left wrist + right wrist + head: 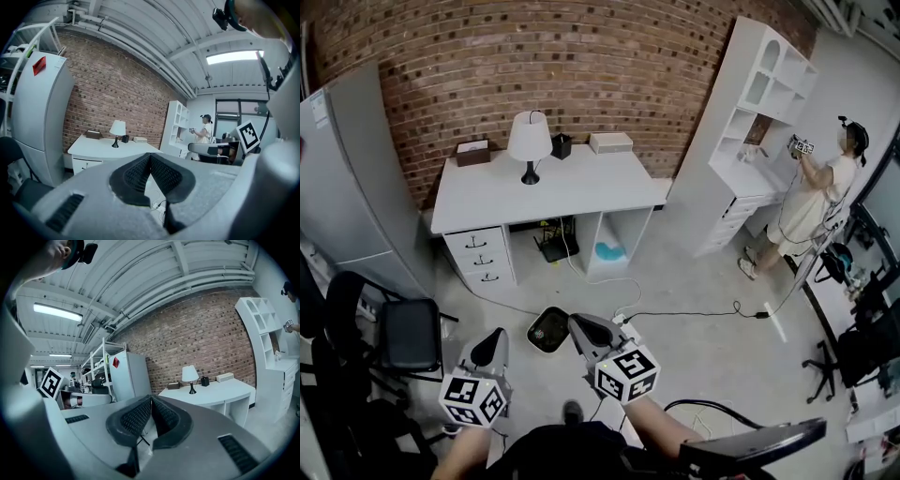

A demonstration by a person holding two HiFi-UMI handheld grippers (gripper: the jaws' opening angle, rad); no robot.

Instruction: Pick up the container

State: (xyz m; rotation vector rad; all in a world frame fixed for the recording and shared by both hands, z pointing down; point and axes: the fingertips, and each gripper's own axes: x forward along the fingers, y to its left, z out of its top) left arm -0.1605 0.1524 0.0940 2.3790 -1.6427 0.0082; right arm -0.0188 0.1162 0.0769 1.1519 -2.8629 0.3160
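Only the head view shows the floor, and on it the container [548, 330], a dark-rimmed dish lying just left of the right gripper [578, 325] and ahead-right of the left gripper [495, 339]. Neither gripper view catches it, since both cameras tilt upward at the ceiling [154, 37] and the brick wall [211, 338]. From those views we read the jaws: each pair of ribbed pads is pressed together with nothing between them, so both tools are closed and empty. Far ahead of the jaws stands the desk [553, 187] with its lamp [530, 141]. The fridge [40, 112] rises to the left, and a person [811, 202] works at the shelf [750, 122] well off to the right. Bare floor [694, 272] lies open between us and the desk. A cable [694, 312] crosses it ahead-right of the right gripper, and a chair [405, 333] crowds the left gripper's left side. We cannot tell whether the right gripper touches the container, nor what lies inside it. Each gripper's own body blocks the lower half of its view.
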